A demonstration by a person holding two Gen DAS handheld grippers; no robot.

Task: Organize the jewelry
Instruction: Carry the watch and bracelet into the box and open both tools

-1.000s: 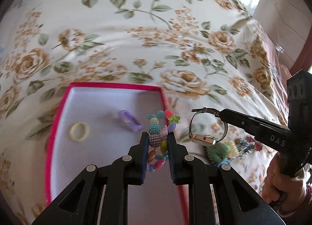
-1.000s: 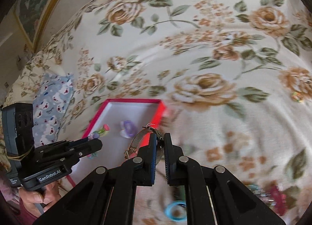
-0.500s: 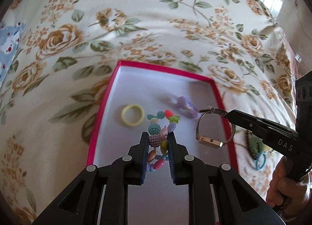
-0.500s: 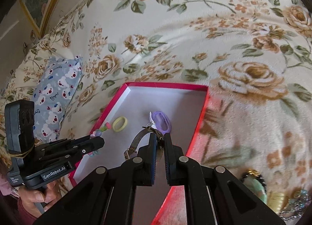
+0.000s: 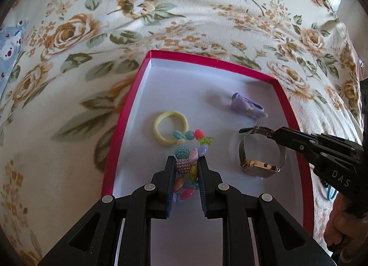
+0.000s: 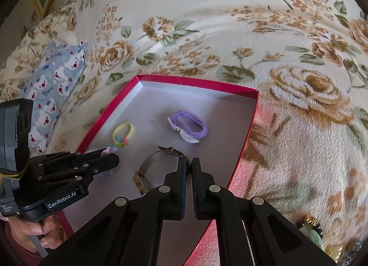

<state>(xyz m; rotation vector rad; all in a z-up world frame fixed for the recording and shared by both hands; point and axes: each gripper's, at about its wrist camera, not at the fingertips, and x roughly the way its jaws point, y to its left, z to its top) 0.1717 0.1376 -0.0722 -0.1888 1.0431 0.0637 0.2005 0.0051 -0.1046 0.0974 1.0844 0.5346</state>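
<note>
I am clamping the bead bracelet (image 5: 187,169) in my left gripper (image 5: 185,162), jaws pressing on it from both sides, over the near-left part of the red box (image 5: 184,55). My right gripper (image 6: 189,169) is clenched on the mesh band of the watch (image 6: 147,171), which is hanging above the near-right part of the box floor; I cannot tell whether its gold case is touching down. To place both well, I judge I should be lowering each piece until it rests on bare floor, keeping the bracelet off the yellow hair tie (image 5: 170,127) just beyond it and the watch short of the purple hair tie (image 5: 248,106) by the far-right wall, then letting go one side at a time. The left view is showing the watch's whole loop and gold case face; the right view is hiding most of that behind its own fingers, but is showing more jewelry (image 6: 315,231) waiting on the floral blanket (image 6: 299,81) outside the box, and my hand (image 6: 34,229) on the left handle.
</note>
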